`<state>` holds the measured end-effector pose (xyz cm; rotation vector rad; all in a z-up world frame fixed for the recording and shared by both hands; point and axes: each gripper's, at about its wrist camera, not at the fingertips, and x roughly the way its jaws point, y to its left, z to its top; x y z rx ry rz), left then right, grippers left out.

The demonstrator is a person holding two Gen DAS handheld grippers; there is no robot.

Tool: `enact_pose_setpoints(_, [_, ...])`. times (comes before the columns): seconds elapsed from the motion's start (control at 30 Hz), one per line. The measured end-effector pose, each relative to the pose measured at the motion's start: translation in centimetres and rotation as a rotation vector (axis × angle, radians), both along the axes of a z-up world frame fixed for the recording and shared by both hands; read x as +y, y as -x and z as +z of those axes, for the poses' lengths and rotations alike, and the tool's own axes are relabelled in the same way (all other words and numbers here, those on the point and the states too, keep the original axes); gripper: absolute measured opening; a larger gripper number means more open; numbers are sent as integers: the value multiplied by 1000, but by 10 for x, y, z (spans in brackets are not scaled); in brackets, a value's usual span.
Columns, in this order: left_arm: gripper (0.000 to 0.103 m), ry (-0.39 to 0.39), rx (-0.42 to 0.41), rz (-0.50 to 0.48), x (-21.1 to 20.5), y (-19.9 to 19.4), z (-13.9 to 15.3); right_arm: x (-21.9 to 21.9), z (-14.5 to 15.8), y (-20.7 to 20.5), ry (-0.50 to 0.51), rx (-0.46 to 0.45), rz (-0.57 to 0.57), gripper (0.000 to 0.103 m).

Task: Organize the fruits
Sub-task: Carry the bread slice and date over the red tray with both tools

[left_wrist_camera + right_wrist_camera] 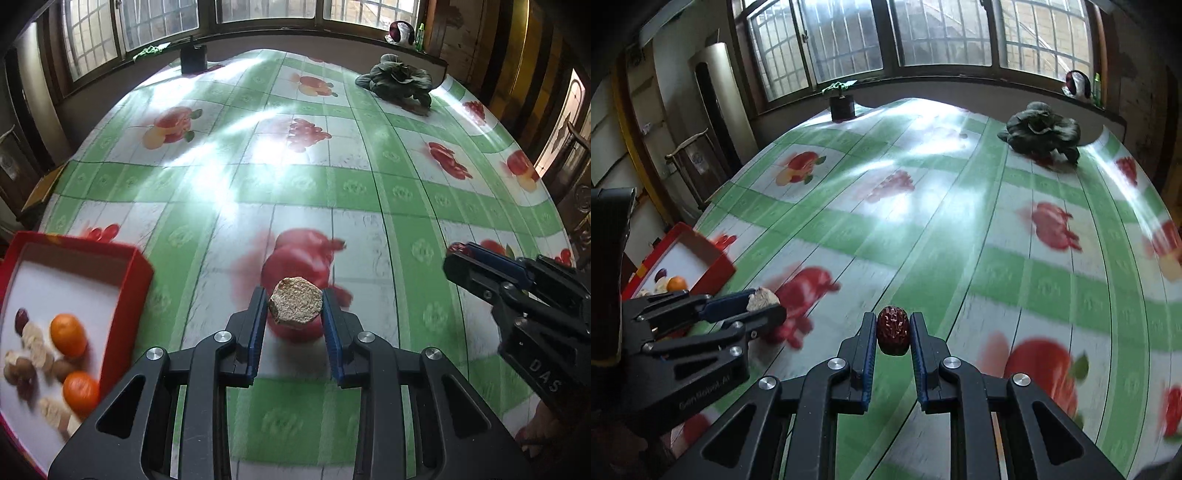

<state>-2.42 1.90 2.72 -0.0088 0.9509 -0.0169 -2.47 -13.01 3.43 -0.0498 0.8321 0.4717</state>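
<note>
Left wrist view: your left gripper clamps beige chunk; right gripper pinches wrinkled red date above tablecloth

Leafy greens lie on the fruit-print tablecloth near windows.

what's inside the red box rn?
In the red box: two oranges, a red date, brownish nuts and pale chunks on a white floor. The near part is cut off by the left tool and the frame edge.
</note>
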Motion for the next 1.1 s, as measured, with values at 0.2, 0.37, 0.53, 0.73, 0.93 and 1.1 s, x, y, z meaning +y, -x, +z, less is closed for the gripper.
enact_pose_setpoints(0.2, [28, -14, -16, 12, 7, 24, 3, -8, 8, 27, -46, -1, -30, 17])
enact_pose_setpoints(0.37, [28, -14, -31, 20, 12, 36, 7, -10, 16, 45, -49, -14, -53, 17])
enact_pose_setpoints(0.53, [28, -20, -64, 30, 16, 46, 16, -6, 24, 59, -57, -20, -39, 17])
enact_pose_setpoints(0.73, [28, -36, -89, 48, 23, 53, 23, 10, 27, 71, -47, -30, 8, 17])
enact_pose_setpoints(0.93, [28, -48, -106, 74, 33, 61, 28, 25, 28, 80, -46, -36, 36, 17])
enact_pose_setpoints(1.1, [28, -59, -113, 91, 43, 67, 31, 38, 29, 84, -54, -33, 65, 17])
